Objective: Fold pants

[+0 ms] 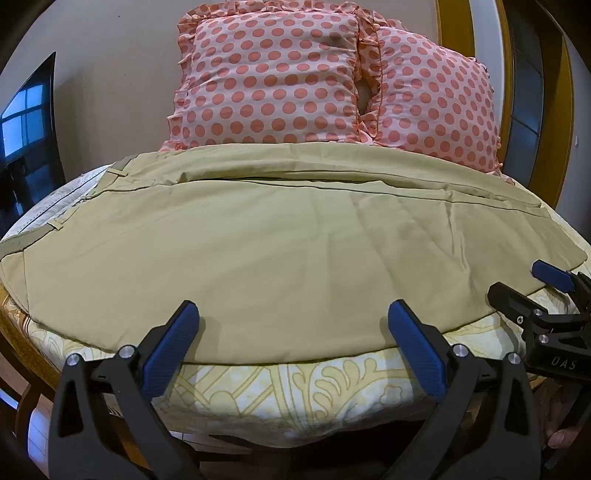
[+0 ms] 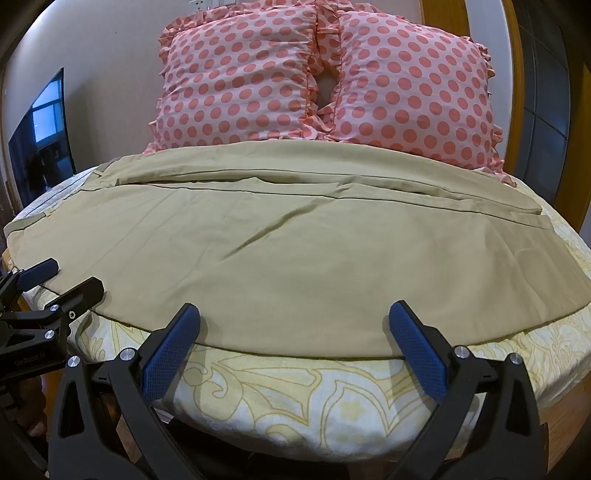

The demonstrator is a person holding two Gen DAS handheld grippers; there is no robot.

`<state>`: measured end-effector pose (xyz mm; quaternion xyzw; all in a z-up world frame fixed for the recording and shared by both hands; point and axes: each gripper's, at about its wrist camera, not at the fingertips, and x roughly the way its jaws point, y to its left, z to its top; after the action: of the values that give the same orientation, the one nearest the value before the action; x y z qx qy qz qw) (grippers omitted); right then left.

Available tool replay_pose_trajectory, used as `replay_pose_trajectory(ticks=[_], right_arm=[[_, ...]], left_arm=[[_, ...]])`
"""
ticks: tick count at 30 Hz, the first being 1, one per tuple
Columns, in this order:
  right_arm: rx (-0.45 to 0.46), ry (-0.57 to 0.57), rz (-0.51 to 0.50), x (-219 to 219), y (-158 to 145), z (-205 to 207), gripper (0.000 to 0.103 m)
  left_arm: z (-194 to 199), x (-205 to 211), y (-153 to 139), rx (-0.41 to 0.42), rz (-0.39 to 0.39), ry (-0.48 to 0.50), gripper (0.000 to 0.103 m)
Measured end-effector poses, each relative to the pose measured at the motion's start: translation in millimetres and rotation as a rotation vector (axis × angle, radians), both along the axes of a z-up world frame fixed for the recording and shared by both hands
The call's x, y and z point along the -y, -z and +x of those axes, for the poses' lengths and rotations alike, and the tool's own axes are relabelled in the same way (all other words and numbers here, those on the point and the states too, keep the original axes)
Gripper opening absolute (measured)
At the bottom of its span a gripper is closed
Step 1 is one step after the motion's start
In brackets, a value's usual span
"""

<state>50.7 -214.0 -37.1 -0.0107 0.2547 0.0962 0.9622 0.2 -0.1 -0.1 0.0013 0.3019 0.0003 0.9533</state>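
Khaki pants (image 1: pixel 266 243) lie flat across the bed, one leg laid over the other, waistband with belt loops at the left and hems at the right. They also fill the right wrist view (image 2: pixel 295 258). My left gripper (image 1: pixel 291 314) is open and empty, its blue pads over the pants' near edge. My right gripper (image 2: pixel 293 314) is open and empty, also at the near edge. The right gripper shows at the right of the left wrist view (image 1: pixel 524 280), by the hem. The left gripper shows at the left of the right wrist view (image 2: pixel 70 277).
Two pink polka-dot pillows (image 1: pixel 273 77) stand behind the pants at the head of the bed. The yellow-patterned bedsheet (image 1: pixel 295 391) hangs over the near edge. A dark TV screen (image 2: pixel 40 136) is on the left wall. A yellow door frame (image 1: pixel 454 22) is at the right.
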Motion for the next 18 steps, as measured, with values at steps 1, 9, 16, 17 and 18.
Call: replay_pose_trajectory(ticks=[1,9,16,17,18], right_arm=[[0.001,0.0,0.001,0.0,0.0,-0.1,0.102],[0.002,0.0,0.001,0.1,0.1,-0.2,0.102],[0.002,-0.002,0.001,0.0,-0.3,0.6,0.102],[0.002,-0.002,0.001,0.0,-0.4,0.8,0.102],[0.004,0.0,0.001,0.2,0.2,-0.3,0.102]], left_arm=[[0.0,0.0,0.0,0.001,0.0,0.0,0.101],[-0.1,0.0,-0.1,0.003,0.0,0.0,0.101],[-0.1,0.0,-0.1,0.003,0.0,0.0,0.101],[-0.1,-0.1,-0.1,0.003,0.0,0.0,0.101],[-0.2,0.0,-0.1,0.003,0.0,0.0,0.101]])
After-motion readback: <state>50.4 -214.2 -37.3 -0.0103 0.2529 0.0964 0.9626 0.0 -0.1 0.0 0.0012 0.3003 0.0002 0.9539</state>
